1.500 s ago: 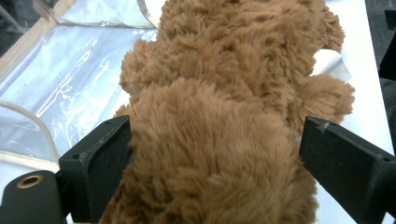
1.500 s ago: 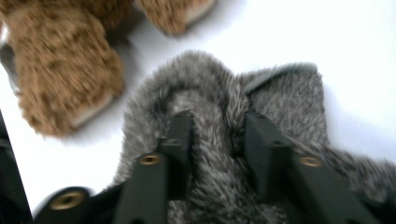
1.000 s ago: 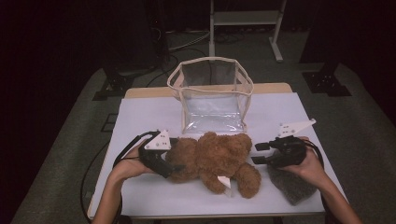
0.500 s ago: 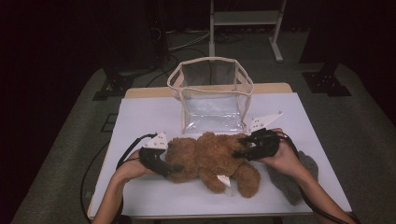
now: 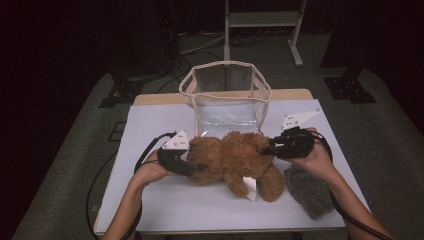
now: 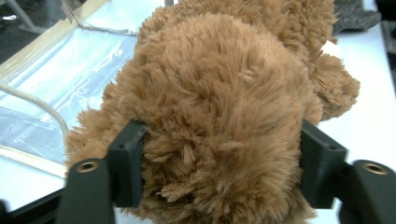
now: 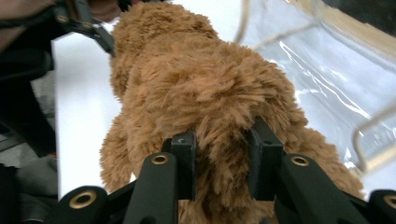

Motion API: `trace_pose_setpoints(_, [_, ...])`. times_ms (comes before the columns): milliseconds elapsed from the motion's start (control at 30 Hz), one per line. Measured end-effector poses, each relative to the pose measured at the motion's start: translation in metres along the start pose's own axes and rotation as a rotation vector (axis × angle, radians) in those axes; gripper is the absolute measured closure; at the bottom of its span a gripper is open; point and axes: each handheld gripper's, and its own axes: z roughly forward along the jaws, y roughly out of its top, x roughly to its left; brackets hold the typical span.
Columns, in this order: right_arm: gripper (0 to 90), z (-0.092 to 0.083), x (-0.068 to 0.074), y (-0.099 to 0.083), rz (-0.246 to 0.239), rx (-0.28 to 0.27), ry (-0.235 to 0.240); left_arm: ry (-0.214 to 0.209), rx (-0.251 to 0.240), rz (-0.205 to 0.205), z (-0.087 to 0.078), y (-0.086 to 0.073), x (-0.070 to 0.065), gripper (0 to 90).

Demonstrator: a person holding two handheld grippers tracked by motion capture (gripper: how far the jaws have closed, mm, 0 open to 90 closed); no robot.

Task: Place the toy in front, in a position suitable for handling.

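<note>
the bear lies on the white table at the centre of the high view, its long axis running left to right, just below the clear bag that stands open-topped above it in the frame. the left gripper clamps the bear's left end, its 2 jaws set wide and sunk in the fur. the right gripper has just been closing and now pinches a narrow tuft at the right end. with both ends held, the likely move is up-frame into the bag. a grey cloth lies at lower right.
</note>
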Motion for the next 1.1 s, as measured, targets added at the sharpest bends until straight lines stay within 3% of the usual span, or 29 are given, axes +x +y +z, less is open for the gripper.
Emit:
trace_pose_setpoints(67, [67.0, 0.007, -0.004, -0.01, 0.02, 0.016, 0.013, -0.01, 0.046, 0.018, 0.006, -0.004, -0.002, 23.5])
trace_pose_setpoints(100, [66.3, 0.01, -0.003, -0.014, 0.026, 0.025, 0.015, -0.01, 0.032, 0.014, 0.005, -0.006, -0.002, 19.7])
trace_pose_setpoints(133, [61.8, 0.013, 0.001, -0.021, 0.035, 0.035, 0.057, -0.013, 0.01, -0.007, 0.002, -0.008, -0.001, 17.0])
trace_pose_setpoints(233, [56.2, 0.009, 0.004, -0.022, 0.023, 0.05, 0.076, -0.032, -0.06, -0.029, -0.006, -0.008, 0.002, 17.7])
trace_pose_setpoints(333, [54.8, -0.011, 0.003, -0.015, 0.023, 0.036, 0.103, -0.043, -0.015, -0.012, -0.002, -0.002, 0.003, 24.3])
trace_pose_setpoints(433, [58.9, -0.023, -0.003, 0.003, 0.035, -0.017, 0.093, -0.043, 0.003, 0.005, 0.002, 0.002, 0.001, 27.5])
trace_pose_setpoints(533, [65.2, -0.01, -0.006, 0.018, 0.036, -0.019, 0.062, -0.049, 0.026, 0.04, 0.003, 0.003, -0.005, 29.8])
trace_pose_setpoints(567, [67.1, 0.0, -0.007, 0.022, 0.027, 0.008, 0.039, -0.046, 0.031, 0.047, 0.002, 0.002, -0.006, 30.1])
trace_pose_setpoints(667, [67.2, 0.024, -0.006, 0.017, 0.035, 0.083, 0.072, -0.064, 0.034, 0.051, -0.004, 0.0, -0.007, 29.9])
trace_pose_setpoints(700, [68.2, 0.033, -0.002, 0.008, 0.032, 0.102, 0.106, -0.067, 0.024, 0.041, -0.006, -0.001, -0.006, 27.2])
trace_pose_setpoints(833, [69.4, 0.038, 0.004, -0.008, 0.042, 0.12, 0.137, -0.054, -0.05, -0.002, -0.014, 0.004, 0.0, 23.4])
trace_pose_setpoints(967, [69.5, 0.035, 0.015, -0.019, 0.039, 0.113, 0.157, -0.081, -0.002, -0.002, -0.001, 0.002, -0.004, 24.9])
trace_pose_setpoints(1033, [68.8, 0.03, 0.016, -0.017, 0.026, 0.113, 0.154, -0.063, 0.011, 0.023, 0.002, -0.001, -0.01, 27.8])
trace_pose_setpoints(1100, [67.2, 0.023, 0.012, -0.008, 0.023, 0.09, 0.141, -0.06, 0.006, 0.018, 0.002, -0.003, -0.012, 29.9])
